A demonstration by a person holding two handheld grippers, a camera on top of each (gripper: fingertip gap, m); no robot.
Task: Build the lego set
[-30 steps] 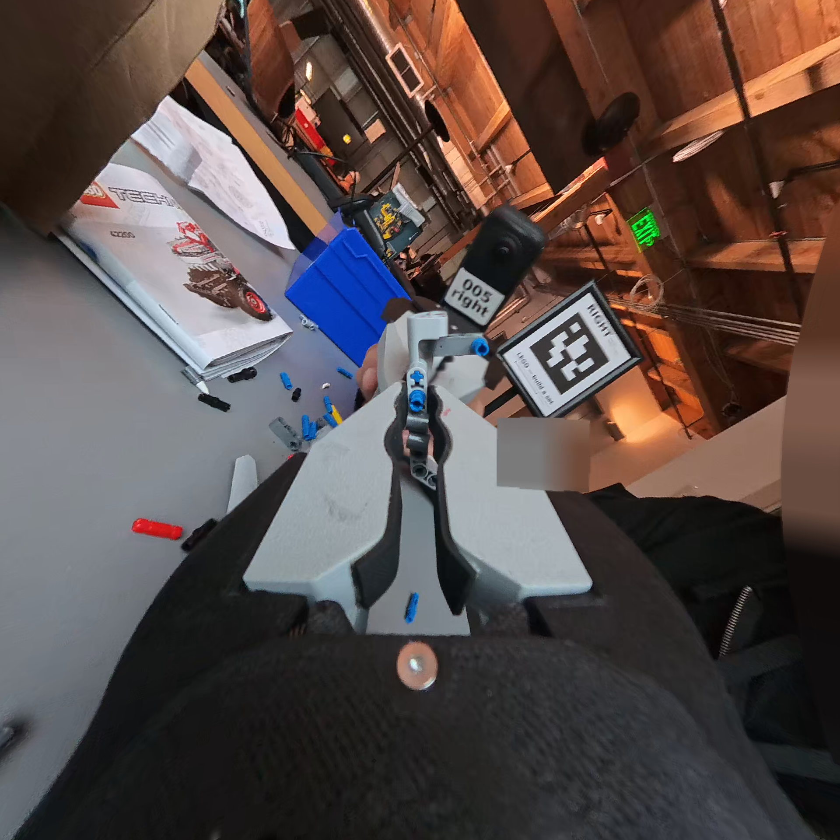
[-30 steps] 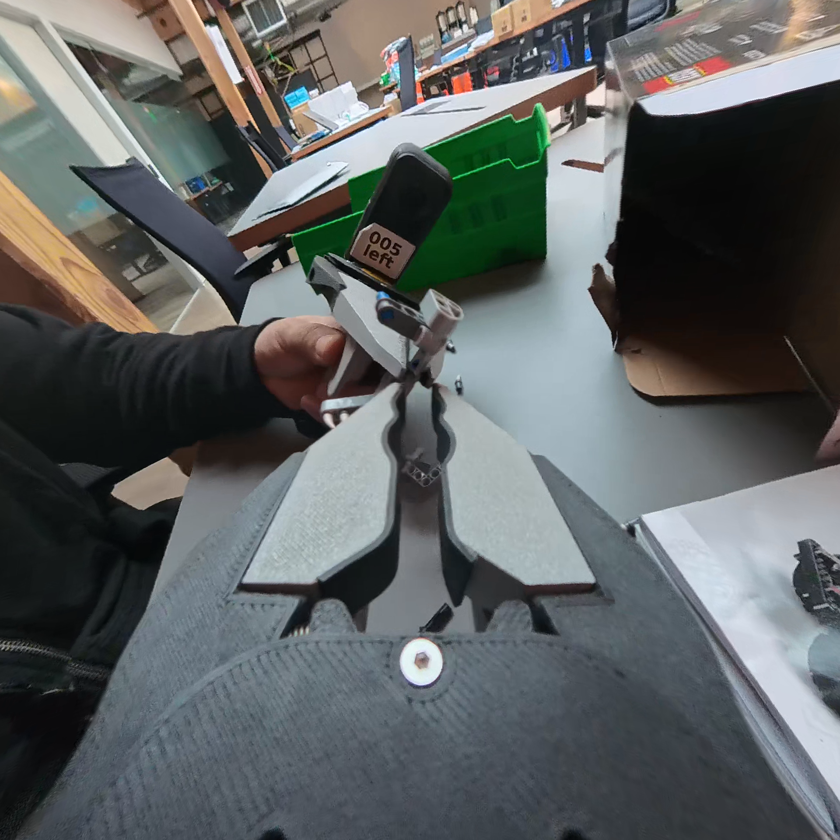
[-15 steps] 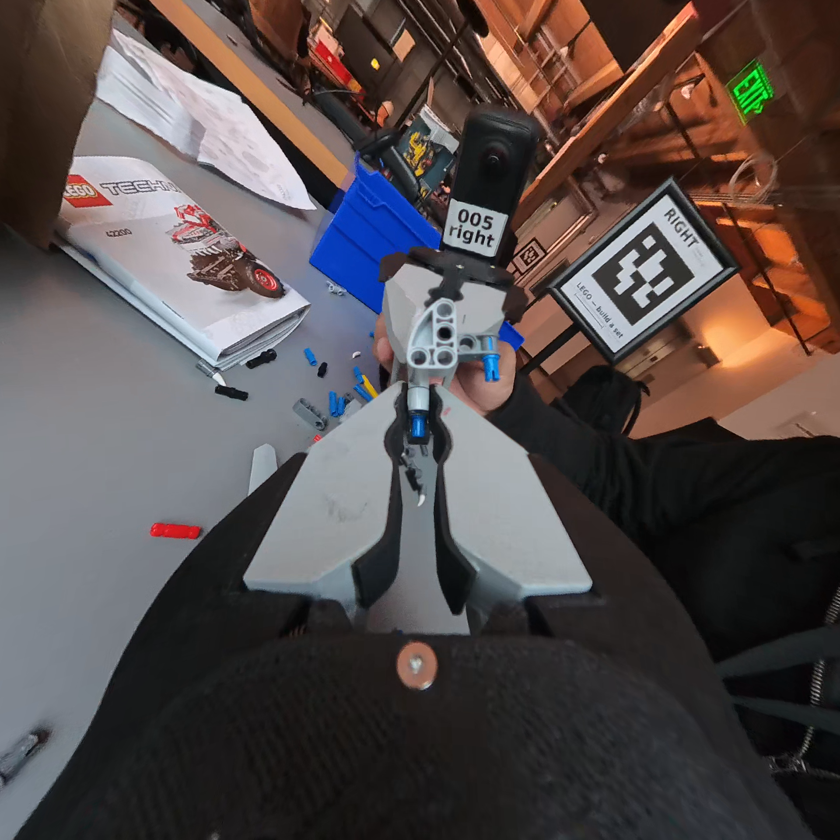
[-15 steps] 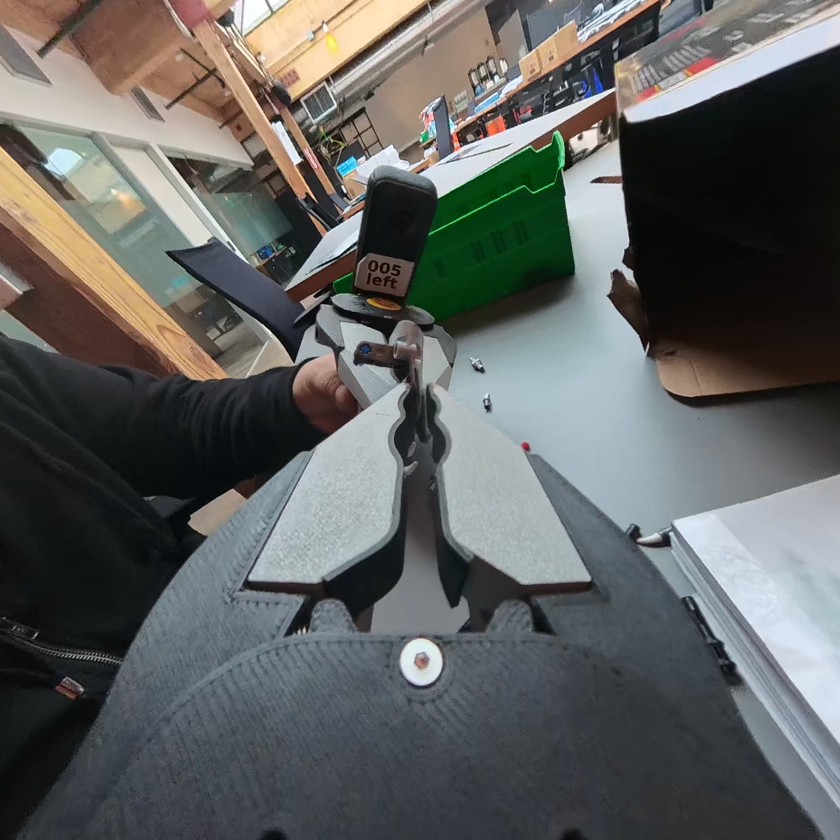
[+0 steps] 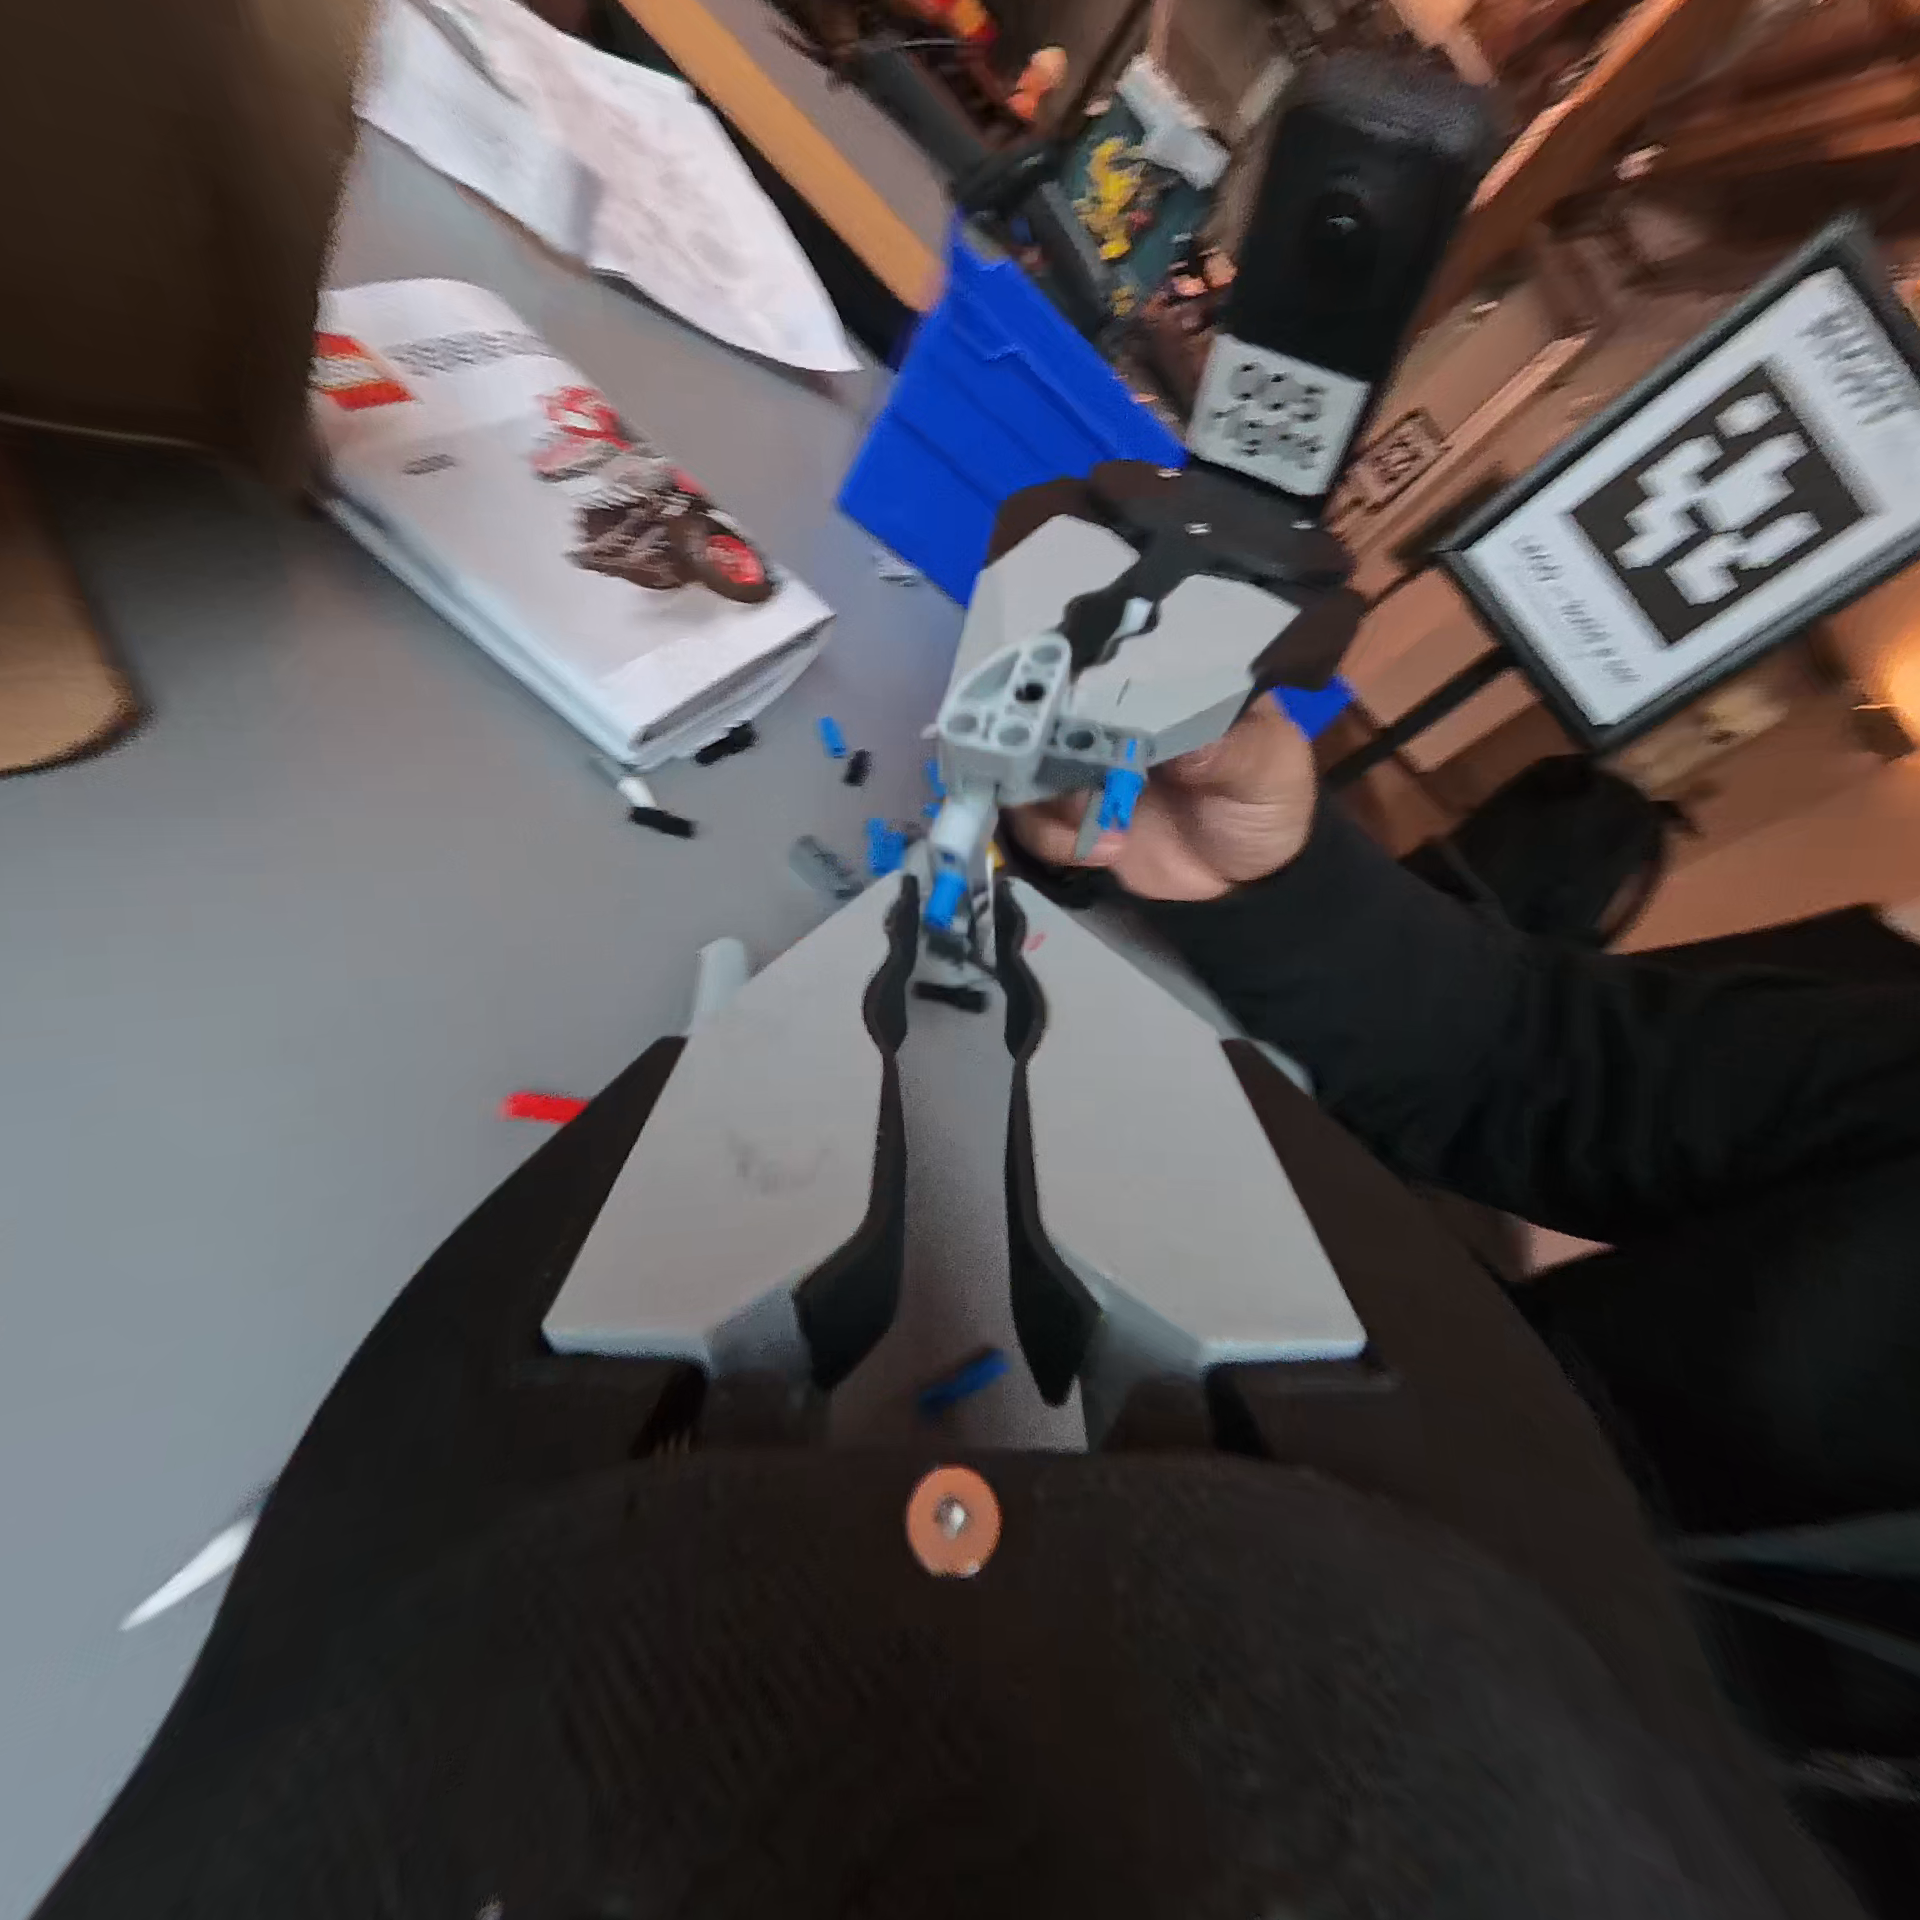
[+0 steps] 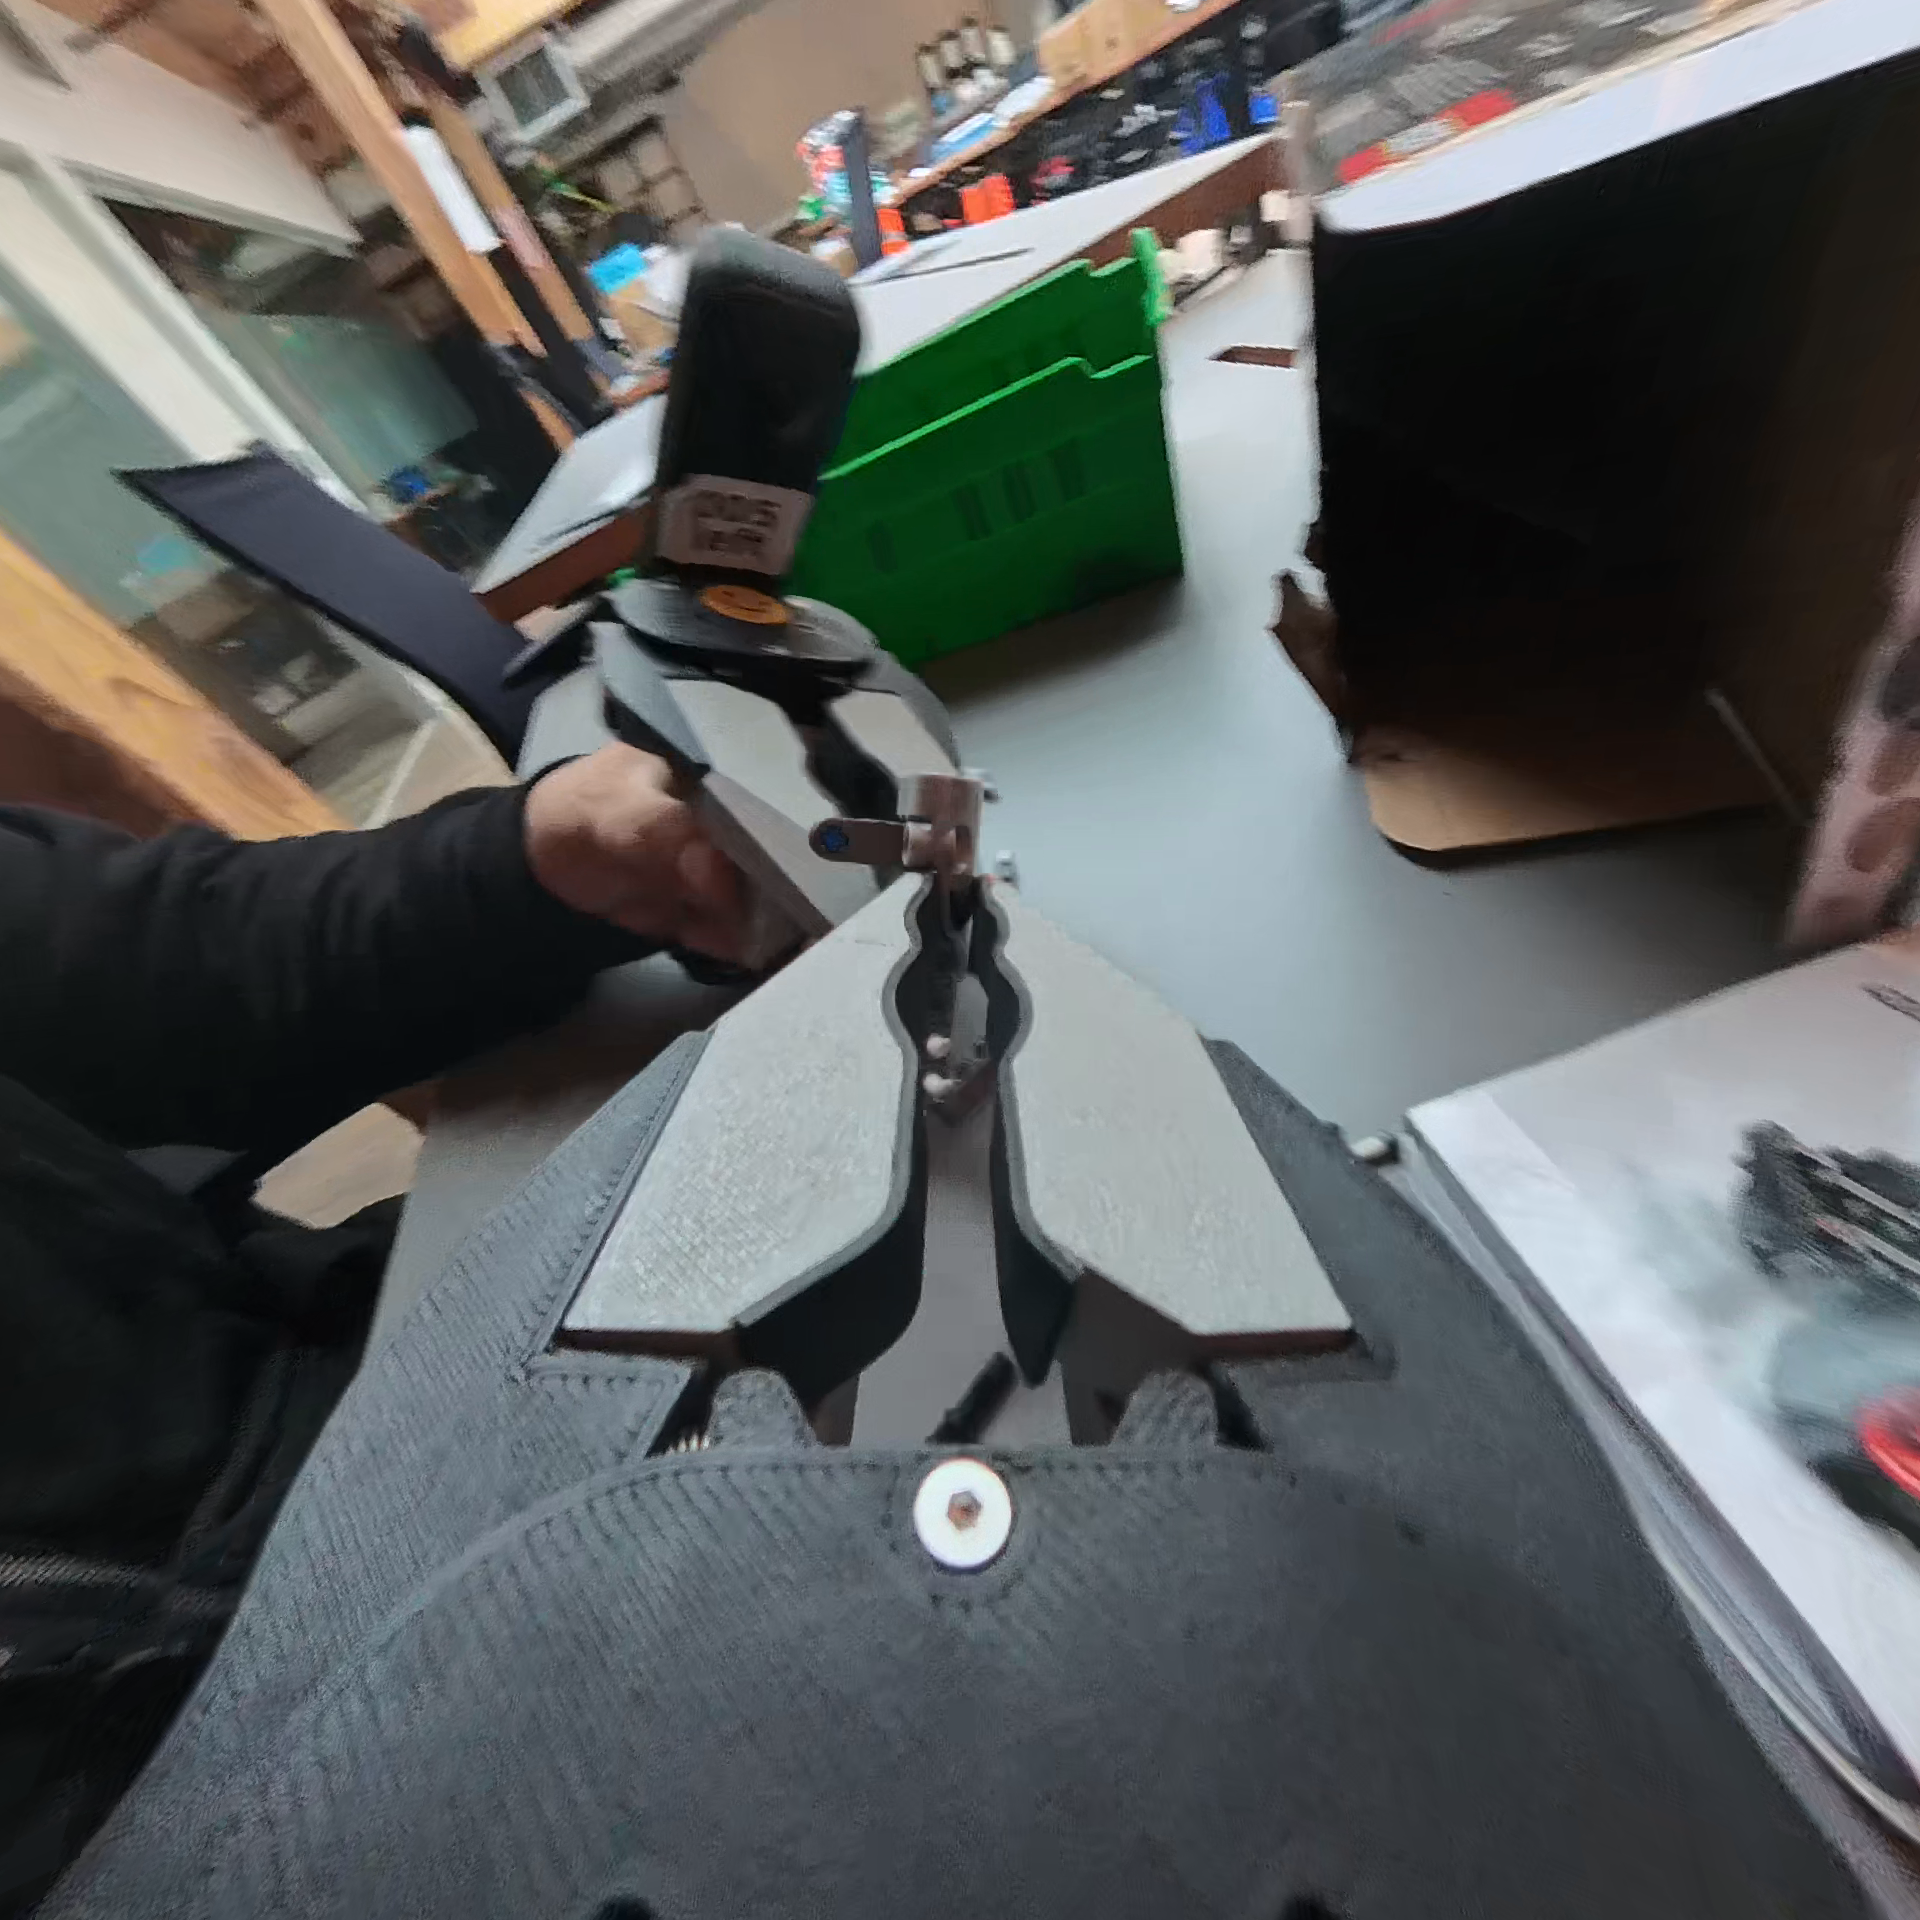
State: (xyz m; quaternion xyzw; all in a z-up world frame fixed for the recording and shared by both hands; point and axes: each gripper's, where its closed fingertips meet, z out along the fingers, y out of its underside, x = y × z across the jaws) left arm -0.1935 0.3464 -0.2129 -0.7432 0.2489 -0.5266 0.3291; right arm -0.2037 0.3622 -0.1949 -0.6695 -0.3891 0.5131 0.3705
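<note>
- Okay, your right gripper (image 6: pixel 951 904) is clamped on the lego assembly (image 6: pixel 935 826), its tips nearly together on the thin lower end, centre frame of the right wrist view.
- Your left gripper (image 5: pixel 951 904) has its jaws narrowly apart on either side of the assembly's blue-pinned end. With the blur, I can't tell whether it pinches.
- The assembly is held in the air over the grey table (image 5: pixel 260 935), between your two tools.
- An instruction booklet (image 5: pixel 540 499) lies upper left in the left wrist view. It has a red brand logo in its corner and a printed title, both smeared.
- A white label (image 5: pixel 1273 416) sits on the black camera of your right tool. Its print is blurred.
- A framed sign (image 5: pixel 1704 499) at upper right carries a black-and-white marker and small print.
- A blue bin (image 5: pixel 997 436) sits behind the loose pieces (image 5: pixel 831 738), and a red pin (image 5: pixel 540 1107) lies left of centre.
- In the right wrist view, a green bin (image 6: pixel 997 468) is at upper centre and a dark cardboard box (image 6: pixel 1610 416) at upper right.
</note>
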